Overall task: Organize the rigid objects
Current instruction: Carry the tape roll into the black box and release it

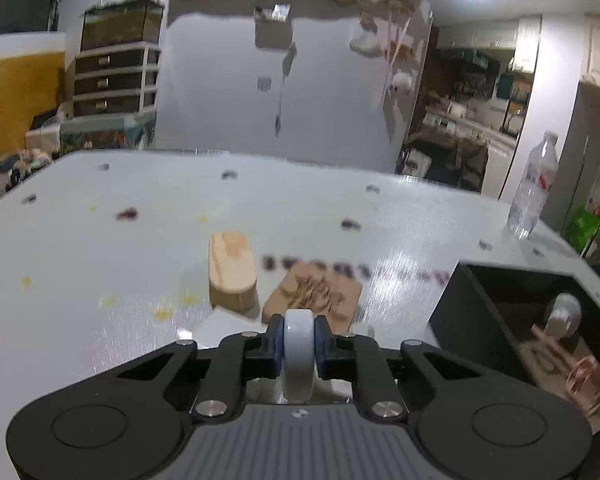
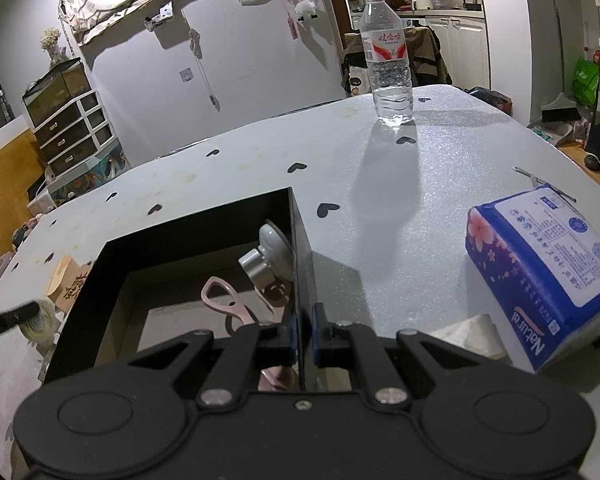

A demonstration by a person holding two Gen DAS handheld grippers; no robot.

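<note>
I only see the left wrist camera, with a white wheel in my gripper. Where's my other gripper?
Observer: The right gripper is shut on a side wall of the black box, near its close corner.
Operator: Ooh! Is anything hiding past the box?
Observer: Yes, a blue tissue pack lies to the right of the box, apart from it.

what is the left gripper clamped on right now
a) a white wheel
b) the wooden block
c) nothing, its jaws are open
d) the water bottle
a: in the left wrist view the left gripper has its blue pads pressed on both sides of a white wheel, while the wooden block lies apart on the table.
</note>
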